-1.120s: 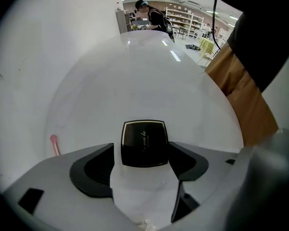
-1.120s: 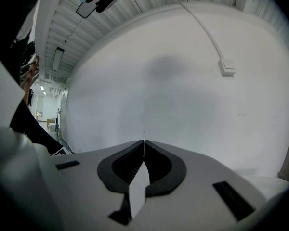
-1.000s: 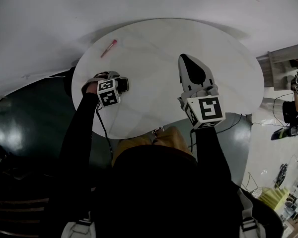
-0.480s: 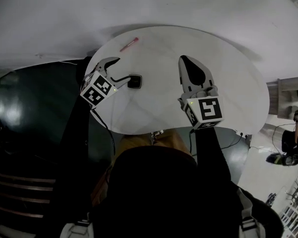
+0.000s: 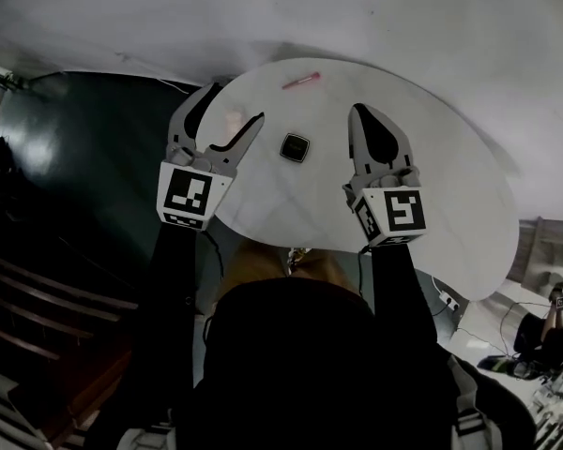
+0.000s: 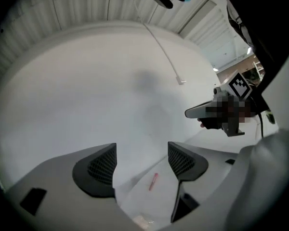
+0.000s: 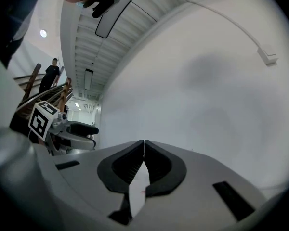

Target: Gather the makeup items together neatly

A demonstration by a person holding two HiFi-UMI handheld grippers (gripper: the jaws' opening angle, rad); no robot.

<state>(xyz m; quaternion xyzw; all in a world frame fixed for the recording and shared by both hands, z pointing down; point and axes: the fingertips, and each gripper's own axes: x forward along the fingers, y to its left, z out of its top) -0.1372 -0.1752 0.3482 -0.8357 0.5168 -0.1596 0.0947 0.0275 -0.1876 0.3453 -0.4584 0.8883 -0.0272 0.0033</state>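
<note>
A black square compact (image 5: 295, 147) lies on the round white table (image 5: 432, 195), midway between my two grippers. A pink stick-shaped makeup item (image 5: 300, 81) rests near the table's far edge. My left gripper (image 5: 233, 109) hangs above the table's left side with its jaws wide apart and nothing in them. In the left gripper view the pink stick (image 6: 153, 181) shows between the open jaws of that gripper (image 6: 142, 153), farther off on the table. My right gripper (image 5: 360, 111) is shut and empty, right of the compact; its jaws (image 7: 143, 142) meet at the tips.
A small pale thing (image 5: 233, 116) lies on the table under the left gripper; I cannot tell what it is. Dark floor and stairs (image 5: 38, 279) lie to the left, and a pale wall stands behind the table. The table's near right part (image 5: 469, 242) is bare.
My left gripper let go of the black compact, opened, and rose forward and away from it. The compact stays on the table. The right gripper kept its pose.
</note>
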